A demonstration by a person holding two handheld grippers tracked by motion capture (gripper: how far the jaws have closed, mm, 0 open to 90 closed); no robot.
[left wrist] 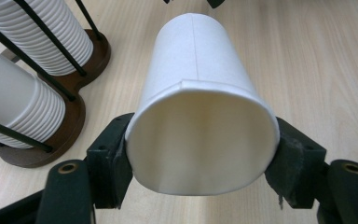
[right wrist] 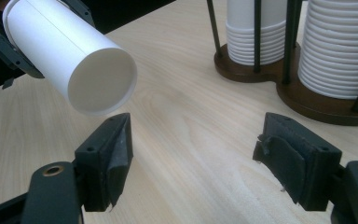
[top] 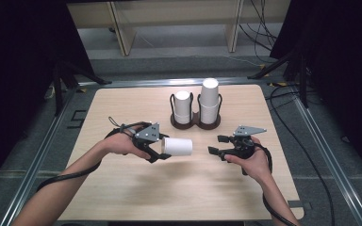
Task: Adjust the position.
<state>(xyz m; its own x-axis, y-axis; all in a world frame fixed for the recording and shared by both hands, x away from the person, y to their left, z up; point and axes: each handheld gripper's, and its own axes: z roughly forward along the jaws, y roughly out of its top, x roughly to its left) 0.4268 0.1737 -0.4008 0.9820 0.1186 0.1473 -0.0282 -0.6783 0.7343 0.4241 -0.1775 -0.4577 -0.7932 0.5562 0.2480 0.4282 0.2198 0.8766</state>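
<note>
Behind clenched left tongs (top: 162,151) gripping a cup (top: 177,146), holder (top: 195,123) keeps stacked cups (top: 209,101); right tongs (top: 215,145) released.

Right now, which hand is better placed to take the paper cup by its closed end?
The right. The left gripper already clamps the paper cup at its open rim, holding it sideways above the table. The right gripper is open with nothing between its fingers, facing the cup's closed end.
</note>
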